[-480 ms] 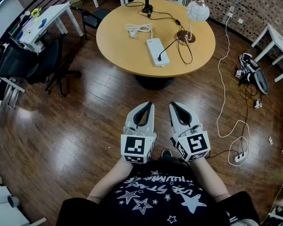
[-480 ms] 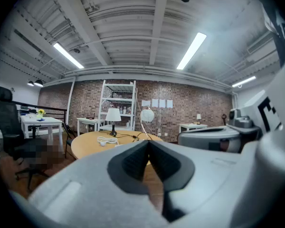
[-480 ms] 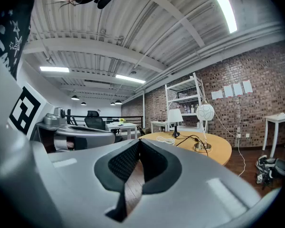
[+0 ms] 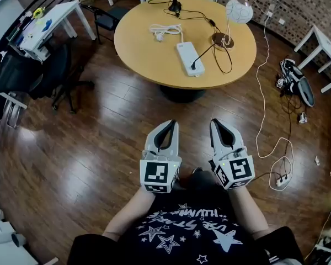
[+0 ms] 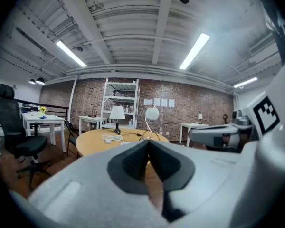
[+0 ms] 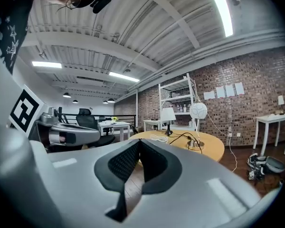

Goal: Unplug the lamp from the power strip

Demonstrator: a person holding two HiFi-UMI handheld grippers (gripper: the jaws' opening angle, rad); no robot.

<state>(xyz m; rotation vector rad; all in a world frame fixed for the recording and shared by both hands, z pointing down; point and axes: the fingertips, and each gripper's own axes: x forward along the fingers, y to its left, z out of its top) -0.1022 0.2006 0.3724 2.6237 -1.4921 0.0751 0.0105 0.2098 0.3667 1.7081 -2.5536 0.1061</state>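
Fingers: my left gripper (image 4: 173, 124) and right gripper (image 4: 215, 122) were pressed together, empty, side by side | power strip (image 4: 188, 57) lay on round table (image 4: 143, 48) at 12 o'clock, well apart | globe lamp (image 4: 239, 10) at strip's 1 o'clock, black plug (image 4: 193, 67) in strip.

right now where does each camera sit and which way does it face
Head view: on the person's head, looking steeply down at the round table; shows the left gripper, right gripper and star-print shirt.
Left gripper view: on the left gripper, forward along its shut jaws toward the table; right gripper at right.
Right gripper view: on the right gripper, along its shut jaws; left gripper at left.
Shared: both gripper views see the table and globe lamp.
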